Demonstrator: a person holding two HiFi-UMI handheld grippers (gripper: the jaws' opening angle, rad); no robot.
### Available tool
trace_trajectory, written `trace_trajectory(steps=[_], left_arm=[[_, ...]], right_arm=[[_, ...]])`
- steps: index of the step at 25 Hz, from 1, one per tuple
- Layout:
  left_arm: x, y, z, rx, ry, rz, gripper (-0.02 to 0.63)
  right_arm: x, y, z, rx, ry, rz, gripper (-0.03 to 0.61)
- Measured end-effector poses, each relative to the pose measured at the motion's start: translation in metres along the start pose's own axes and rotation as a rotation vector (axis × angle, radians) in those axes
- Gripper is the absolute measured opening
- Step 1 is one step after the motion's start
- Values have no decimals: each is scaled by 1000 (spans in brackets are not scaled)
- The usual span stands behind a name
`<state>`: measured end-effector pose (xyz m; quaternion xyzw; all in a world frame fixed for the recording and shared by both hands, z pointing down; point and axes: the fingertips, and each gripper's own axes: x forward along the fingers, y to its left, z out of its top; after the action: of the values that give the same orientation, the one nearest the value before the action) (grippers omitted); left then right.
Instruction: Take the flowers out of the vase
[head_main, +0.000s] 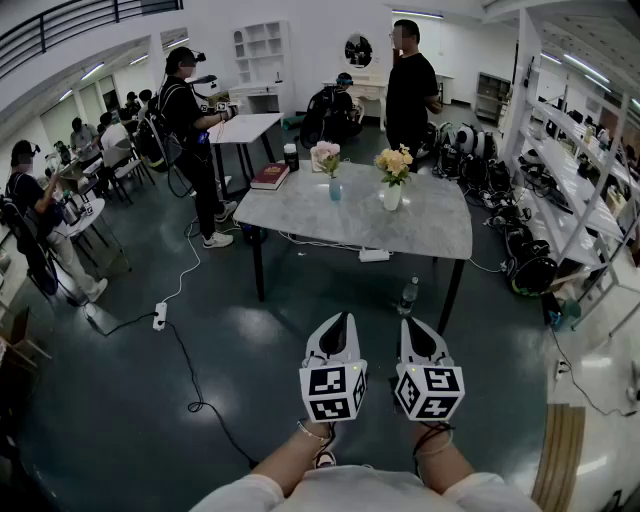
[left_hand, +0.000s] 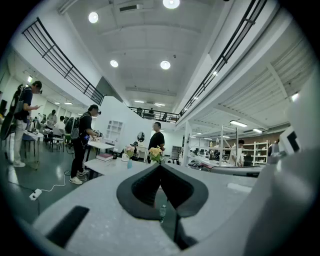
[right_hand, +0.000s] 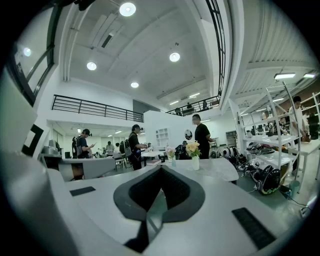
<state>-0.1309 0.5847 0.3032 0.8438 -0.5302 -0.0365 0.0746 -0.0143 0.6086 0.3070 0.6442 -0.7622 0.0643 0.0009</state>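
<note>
At the lower middle of the head view, the left gripper (head_main: 344, 316) and the right gripper (head_main: 406, 321) are held level and side by side over the dark floor (head_main: 120, 400), both well apart from the grey table (head_main: 440, 235) ahead. On the table, from left to right, are a red book (head_main: 270, 176), a dark cup (head_main: 291, 157), pink flowers (head_main: 326, 153) upright in a small blue vase (head_main: 335, 189), and yellow flowers (head_main: 395, 162) upright in a white vase (head_main: 392, 196). A white power strip (head_main: 374, 255) lies near the front edge. A person in black (head_main: 410, 90) stands behind the table. The head view shows only the tops of the grippers, so jaw state is read from the gripper views. In the left gripper view the jaws are clenched tip to tip with nothing between them, and both bouquets appear far off, just above the tips. A bottle (left_hand: 162, 212) on the floor shows through the slot behind the tips. The head view places it under the table; the right gripper view does not show it. In the right gripper view the jaws are likewise clenched and empty, and both vases stand on the table beyond the tips. Metal shelving (right_hand: 280, 130) at the right is seen most plainly here.
</note>
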Motion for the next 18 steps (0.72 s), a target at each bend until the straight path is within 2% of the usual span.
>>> trace_trajectory(steps=[10, 18], left_arm=[[14, 17, 4, -20, 7, -17, 0], [27, 40, 2, -22, 15, -29, 2]], right_arm=[[19, 7, 0, 5, 0, 3, 3], [43, 13, -8, 73, 6, -10, 5]])
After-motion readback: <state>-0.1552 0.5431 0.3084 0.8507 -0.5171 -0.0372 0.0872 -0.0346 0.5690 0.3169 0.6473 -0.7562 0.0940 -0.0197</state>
